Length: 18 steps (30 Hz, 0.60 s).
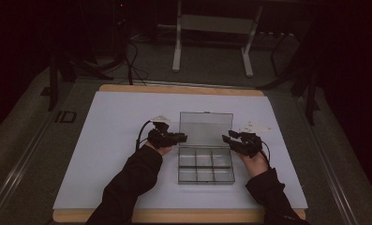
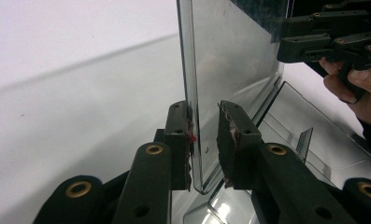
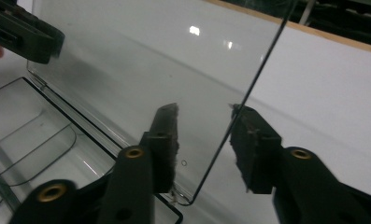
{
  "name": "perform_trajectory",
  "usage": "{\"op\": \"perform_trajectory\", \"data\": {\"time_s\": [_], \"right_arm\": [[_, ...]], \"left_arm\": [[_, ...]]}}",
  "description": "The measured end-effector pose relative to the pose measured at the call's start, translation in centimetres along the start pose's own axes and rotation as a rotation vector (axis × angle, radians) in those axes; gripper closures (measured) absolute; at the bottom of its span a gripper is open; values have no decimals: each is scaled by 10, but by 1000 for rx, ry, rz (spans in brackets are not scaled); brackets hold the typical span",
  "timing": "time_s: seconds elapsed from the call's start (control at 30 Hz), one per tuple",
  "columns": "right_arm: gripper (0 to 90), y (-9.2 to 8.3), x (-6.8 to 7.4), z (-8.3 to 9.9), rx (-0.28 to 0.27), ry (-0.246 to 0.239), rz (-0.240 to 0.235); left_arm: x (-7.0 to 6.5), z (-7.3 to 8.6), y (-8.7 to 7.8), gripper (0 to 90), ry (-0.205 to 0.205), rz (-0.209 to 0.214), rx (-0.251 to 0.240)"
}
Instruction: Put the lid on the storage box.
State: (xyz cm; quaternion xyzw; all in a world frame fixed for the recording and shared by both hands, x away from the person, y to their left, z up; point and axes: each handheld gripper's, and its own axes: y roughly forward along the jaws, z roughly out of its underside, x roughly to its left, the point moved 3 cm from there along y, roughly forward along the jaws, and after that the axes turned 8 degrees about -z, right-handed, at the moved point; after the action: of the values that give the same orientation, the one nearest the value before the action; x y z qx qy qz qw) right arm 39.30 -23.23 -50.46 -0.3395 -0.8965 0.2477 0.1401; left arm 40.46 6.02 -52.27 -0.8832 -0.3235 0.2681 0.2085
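1. Two grippers are working one clear plastic compartment box (image 1: 205,161), which is sitting at the middle of the white table sheet (image 1: 104,154) with its lid (image 1: 205,127) standing upright at the far side.
2. I am holding the left gripper (image 2: 204,140) astride the lid's (image 2: 230,70) left edge: its jaws are partly open, one pad (image 2: 188,135) looking to be touching the pane, the other standing just off it, so nothing is clamped yet.
3. I am keeping the right gripper (image 3: 204,133) around the lid's (image 3: 141,65) right edge, jaws wider apart, with neither pad on the plastic.
4. Judging by this, I am at the step of taking the lid at both edges, probably to swing it down over the empty compartments (image 1: 205,167).
5. Next I would be closing both jaws evenly, then tipping the lid toward me in step, since an uneven pull could twist the hinge or drag the light box.
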Motion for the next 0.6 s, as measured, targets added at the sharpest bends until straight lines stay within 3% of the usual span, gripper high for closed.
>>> {"op": "perform_trajectory", "data": {"time_s": [0.33,0.6], "right_arm": [[740,-11,0,-1,-10,2,-23],[762,-24,6,2,-25,-47,-61]], "left_arm": [[-6,0,-7,754,25,-11,-9],[-14,3,-18,741,66,-25,0]]}}
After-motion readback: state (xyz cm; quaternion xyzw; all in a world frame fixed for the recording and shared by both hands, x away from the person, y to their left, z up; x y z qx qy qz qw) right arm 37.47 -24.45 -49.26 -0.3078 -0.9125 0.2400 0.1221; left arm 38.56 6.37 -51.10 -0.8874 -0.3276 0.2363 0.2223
